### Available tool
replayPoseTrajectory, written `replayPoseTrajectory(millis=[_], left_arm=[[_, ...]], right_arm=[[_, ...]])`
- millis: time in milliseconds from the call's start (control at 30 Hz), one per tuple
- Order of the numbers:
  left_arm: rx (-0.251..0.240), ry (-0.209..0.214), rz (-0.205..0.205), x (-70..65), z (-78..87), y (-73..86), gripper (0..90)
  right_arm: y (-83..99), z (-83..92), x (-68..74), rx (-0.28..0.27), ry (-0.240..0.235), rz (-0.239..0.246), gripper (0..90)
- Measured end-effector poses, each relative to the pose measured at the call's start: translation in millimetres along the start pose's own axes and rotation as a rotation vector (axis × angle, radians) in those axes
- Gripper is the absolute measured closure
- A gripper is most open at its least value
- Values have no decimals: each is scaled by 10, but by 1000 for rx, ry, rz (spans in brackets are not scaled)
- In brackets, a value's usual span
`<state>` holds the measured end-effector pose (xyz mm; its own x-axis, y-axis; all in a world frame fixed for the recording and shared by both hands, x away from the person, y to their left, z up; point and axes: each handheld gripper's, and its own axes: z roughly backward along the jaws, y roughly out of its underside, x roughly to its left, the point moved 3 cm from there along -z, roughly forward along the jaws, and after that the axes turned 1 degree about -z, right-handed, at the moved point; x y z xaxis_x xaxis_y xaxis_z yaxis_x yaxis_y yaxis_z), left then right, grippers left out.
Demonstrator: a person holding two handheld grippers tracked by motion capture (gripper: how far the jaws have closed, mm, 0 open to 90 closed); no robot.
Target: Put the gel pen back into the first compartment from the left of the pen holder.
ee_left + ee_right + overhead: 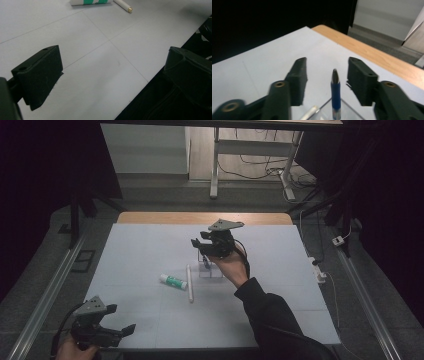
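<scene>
Standing upright, blue pen (pixel 335 96), tip up, between parted jaws

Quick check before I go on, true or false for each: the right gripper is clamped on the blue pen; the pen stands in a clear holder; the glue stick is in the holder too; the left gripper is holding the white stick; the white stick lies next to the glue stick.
1. The right gripper is clamped on the blue pen. False: the pen stands between its jaws, but they are apart and clear of it.
2. The pen stands in a clear holder. True.
3. The glue stick is in the holder too. False: it lies on the white table.
4. The left gripper is holding the white stick. False: its jaws are open with nothing between them, at the near left edge.
5. The white stick lies next to the glue stick. True.
</scene>
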<state>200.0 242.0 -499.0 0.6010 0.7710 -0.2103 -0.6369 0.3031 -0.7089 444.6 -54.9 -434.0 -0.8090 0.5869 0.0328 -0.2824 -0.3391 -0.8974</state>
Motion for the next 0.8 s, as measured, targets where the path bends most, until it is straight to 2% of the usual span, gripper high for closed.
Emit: replayPoseTrajectory(millis=[133,400,800], left_arm=[[-6,3,5,2,4,1,20],[-7,4,7,5,5,1,20],[-8,4,6,2,4,0,20]], right_arm=[[23,77,21,34,-5,17,385],[86,205,91,103,-46,0,257],[210,375,252,191,-102,48,84]])
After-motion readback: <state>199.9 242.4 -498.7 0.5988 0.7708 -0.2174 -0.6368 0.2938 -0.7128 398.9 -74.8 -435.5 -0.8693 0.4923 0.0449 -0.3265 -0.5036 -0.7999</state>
